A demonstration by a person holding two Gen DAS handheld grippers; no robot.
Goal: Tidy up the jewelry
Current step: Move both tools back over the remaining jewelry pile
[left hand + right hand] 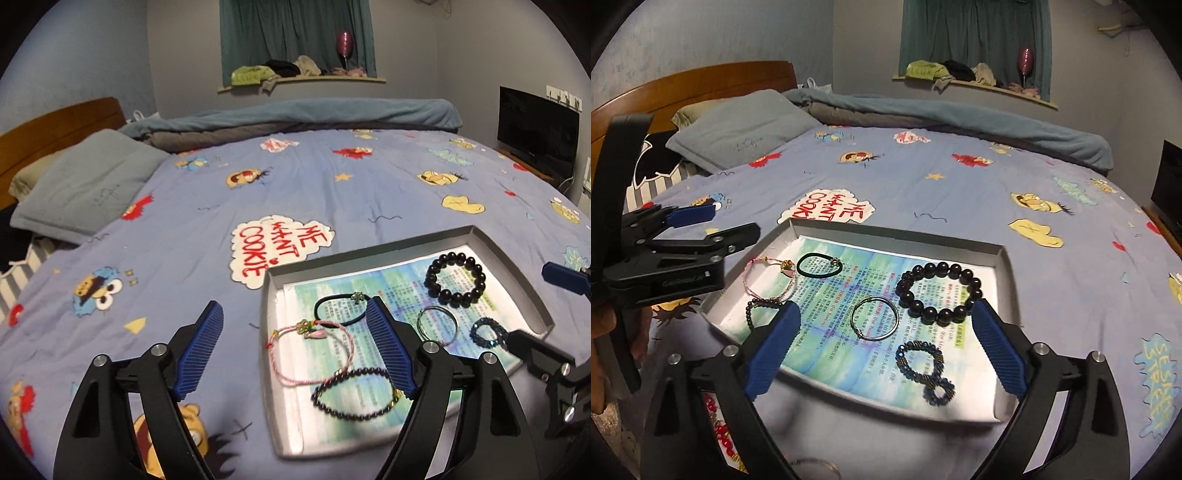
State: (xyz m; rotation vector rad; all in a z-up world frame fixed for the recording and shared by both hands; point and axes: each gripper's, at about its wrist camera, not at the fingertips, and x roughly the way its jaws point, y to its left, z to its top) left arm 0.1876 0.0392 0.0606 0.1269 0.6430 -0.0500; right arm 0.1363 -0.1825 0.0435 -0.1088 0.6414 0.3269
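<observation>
A grey tray (384, 244) (897, 238) lined with a printed sheet lies on the bed. In it lie a large dark bead bracelet (455, 273) (938, 292), a silver ring bangle (437, 325) (874, 318), a blue beaded bracelet (489, 332) (925, 372), a black hair tie (341, 311) (819, 266), a pink cord bracelet (312, 352) (768, 280) and a small dark bead bracelet (354, 393) (757, 312). My left gripper (295, 349) is open and empty over the tray's left edge. My right gripper (884, 349) is open and empty over the tray's near side.
The bed has a blue cartoon-print cover (207, 206) (960, 192). A grey pillow (85, 184) and a wooden headboard (701, 79) are at the left. A folded blanket (314, 114) lies at the far side. A black screen (535, 125) stands at the right.
</observation>
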